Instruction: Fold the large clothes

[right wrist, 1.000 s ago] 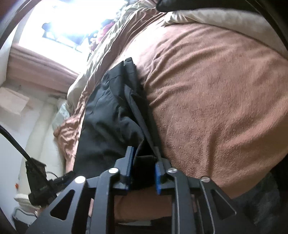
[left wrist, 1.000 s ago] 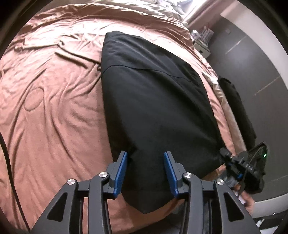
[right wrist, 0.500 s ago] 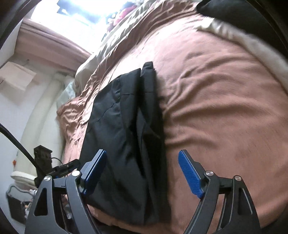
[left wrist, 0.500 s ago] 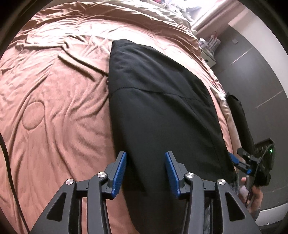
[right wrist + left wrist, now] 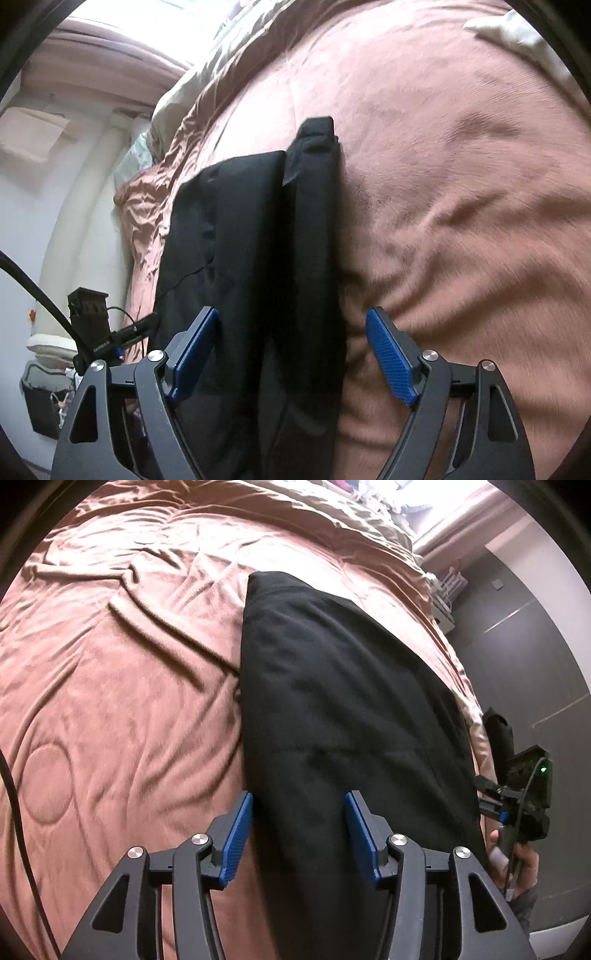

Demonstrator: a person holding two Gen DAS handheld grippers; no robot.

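Where wrinkled, brown bedspread around garment

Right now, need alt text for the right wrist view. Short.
A black garment, folded lengthwise into a long strip, lies on a pink-brown bedspread. The right gripper is over its near end with its blue-padded jaws wide open, holding nothing. At lower left, the left gripper shows at the bed's edge.

A home bedroom: a bed under a rumpled pink-brown duvet, curtained window and dark wardrobe doors beside it
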